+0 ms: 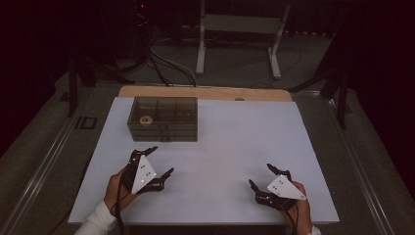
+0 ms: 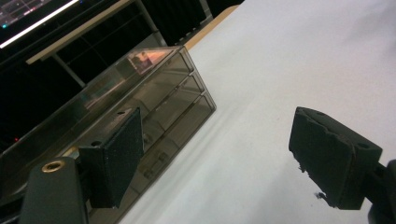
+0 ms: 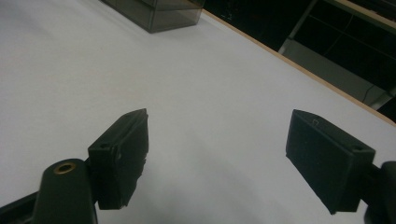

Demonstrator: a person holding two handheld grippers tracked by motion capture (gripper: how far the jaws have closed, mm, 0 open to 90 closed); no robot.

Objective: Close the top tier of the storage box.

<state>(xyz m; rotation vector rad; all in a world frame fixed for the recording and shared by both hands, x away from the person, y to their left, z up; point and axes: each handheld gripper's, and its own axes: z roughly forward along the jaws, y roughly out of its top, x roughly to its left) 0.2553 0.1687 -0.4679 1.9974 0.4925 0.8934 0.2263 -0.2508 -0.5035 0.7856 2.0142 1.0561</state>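
Observation:
A smoky transparent drawer box stands at the back left of the white table; something small and round, red and pale, shows through its top. My left gripper hovers just in front of the box, open, nothing between its jaws. In the left gripper view the box rises beyond the left jaw, its stacked drawers facing me. My right gripper sits near the front right of the table, open and empty. The right gripper view shows a corner of the box far off at the top.
A wooden strip runs along the table's far edge. Beyond it stand a white metal frame and cables on the floor. A metal rail runs along the left side. The surroundings are dark.

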